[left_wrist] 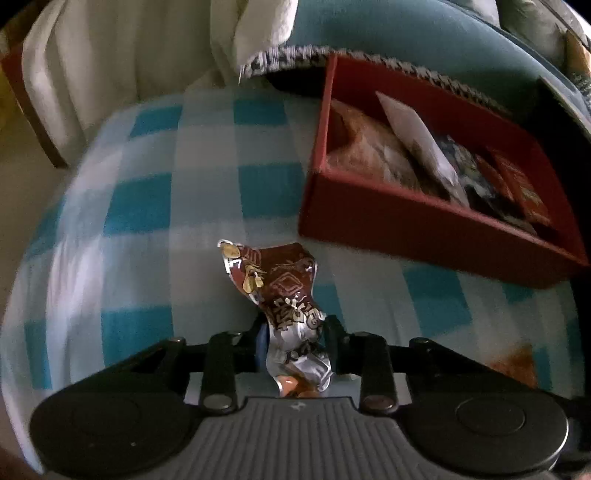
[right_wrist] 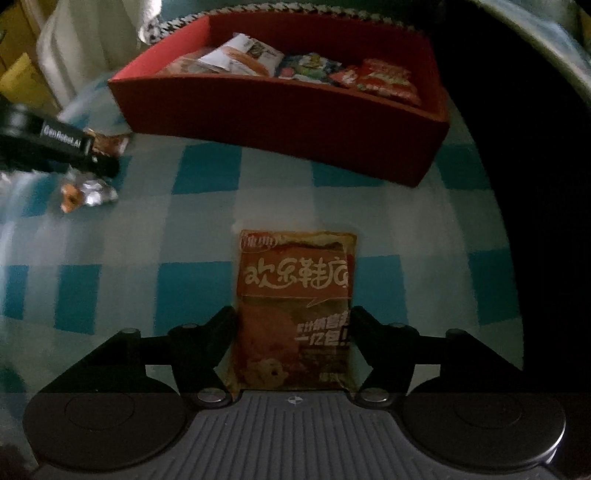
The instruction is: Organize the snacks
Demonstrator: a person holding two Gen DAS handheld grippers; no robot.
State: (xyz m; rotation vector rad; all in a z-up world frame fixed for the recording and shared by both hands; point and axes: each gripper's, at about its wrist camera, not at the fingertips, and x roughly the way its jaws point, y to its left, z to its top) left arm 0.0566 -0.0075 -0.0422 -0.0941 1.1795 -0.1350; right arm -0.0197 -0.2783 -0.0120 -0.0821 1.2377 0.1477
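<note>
My left gripper (left_wrist: 293,325) is shut on a crumpled brown and silver snack packet (left_wrist: 284,295) and holds it above the blue checked cloth (left_wrist: 147,206). It also shows in the right wrist view (right_wrist: 86,192), held by the left gripper (right_wrist: 96,162) at the left. The red box (left_wrist: 406,229) with several snack packets lies ahead to the right. My right gripper (right_wrist: 293,325) has its fingers against both sides of a flat orange snack packet (right_wrist: 295,295) lying on the cloth. The red box (right_wrist: 280,125) is straight ahead of it.
White fabric (left_wrist: 110,66) hangs at the back left. A blue cushion (left_wrist: 406,29) with a knitted edge sits behind the box. The cloth's edge drops into dark at the right (right_wrist: 517,221). A yellow object (right_wrist: 18,77) is at the far left.
</note>
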